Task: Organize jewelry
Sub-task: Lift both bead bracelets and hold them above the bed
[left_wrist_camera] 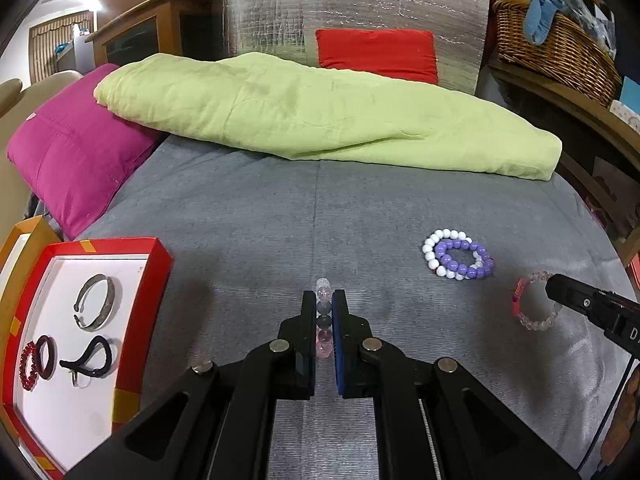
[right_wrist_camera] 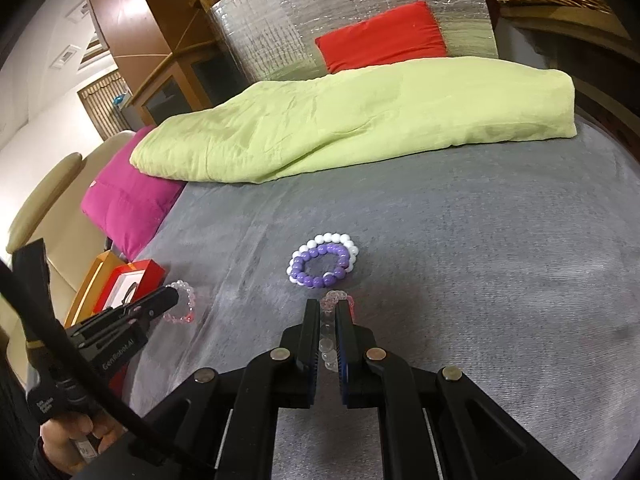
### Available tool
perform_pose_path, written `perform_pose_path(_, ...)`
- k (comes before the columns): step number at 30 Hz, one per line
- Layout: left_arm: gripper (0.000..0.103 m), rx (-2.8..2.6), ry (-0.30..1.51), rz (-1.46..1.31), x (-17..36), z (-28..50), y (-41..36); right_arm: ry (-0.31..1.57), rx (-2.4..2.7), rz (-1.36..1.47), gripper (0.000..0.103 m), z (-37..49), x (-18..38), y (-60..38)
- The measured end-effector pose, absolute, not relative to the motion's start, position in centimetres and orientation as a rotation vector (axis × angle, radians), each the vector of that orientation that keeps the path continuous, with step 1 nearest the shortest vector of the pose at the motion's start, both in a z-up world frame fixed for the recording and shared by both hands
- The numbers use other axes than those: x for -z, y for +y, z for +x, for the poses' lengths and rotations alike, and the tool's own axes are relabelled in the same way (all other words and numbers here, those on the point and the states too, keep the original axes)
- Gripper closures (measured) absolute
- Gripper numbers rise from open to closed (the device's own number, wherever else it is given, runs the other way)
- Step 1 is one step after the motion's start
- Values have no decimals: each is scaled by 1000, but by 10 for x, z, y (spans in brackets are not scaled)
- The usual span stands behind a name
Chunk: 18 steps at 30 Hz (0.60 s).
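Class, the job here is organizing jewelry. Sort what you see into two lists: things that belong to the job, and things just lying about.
Belongs to the job:
- left gripper, shut on a clear and pink bead bracelet
- right gripper, shut on a second pink bead bracelet
- white bracelet and purple bracelet
- red tray with silver bangle

Just lying about:
- green blanket
- magenta pillow
- red cushion
- wicker basket

Purple bracelet (left_wrist_camera: pixel 466 259), white bracelet (left_wrist_camera: pixel 434 254), grey bedcover (left_wrist_camera: pixel 260 220), lime quilt (left_wrist_camera: pixel 320 108).

Home bedroom; bed with grey cover (left_wrist_camera: pixel 248 216); folded green quilt (left_wrist_camera: pixel 320 112), magenta pillow (left_wrist_camera: pixel 76 152), red cushion (left_wrist_camera: pixel 378 54); wicker basket (left_wrist_camera: pixel 556 46) holding clothes; wooden cabinet (left_wrist_camera: pixel 136 36); window blind (left_wrist_camera: pixel 52 46).
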<state>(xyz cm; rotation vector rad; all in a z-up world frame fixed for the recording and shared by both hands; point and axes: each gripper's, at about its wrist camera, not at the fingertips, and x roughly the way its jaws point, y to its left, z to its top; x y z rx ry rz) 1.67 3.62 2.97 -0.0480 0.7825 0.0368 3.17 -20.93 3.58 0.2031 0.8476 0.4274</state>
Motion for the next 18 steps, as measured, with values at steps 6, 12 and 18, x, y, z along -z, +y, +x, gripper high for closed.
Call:
perform_pose_path(6,96,-55,778,-59,-31,15,45,854,-441,188,95,28,-33,-202)
perform_pose_path(12,96,-68,779,-66,-31,14,52,857,-448,182,95,25,-33,-198)
perform_pose_path(18,96,-76,777,-70,-32,13,55,856,-454,179,95,25,-32,-196)
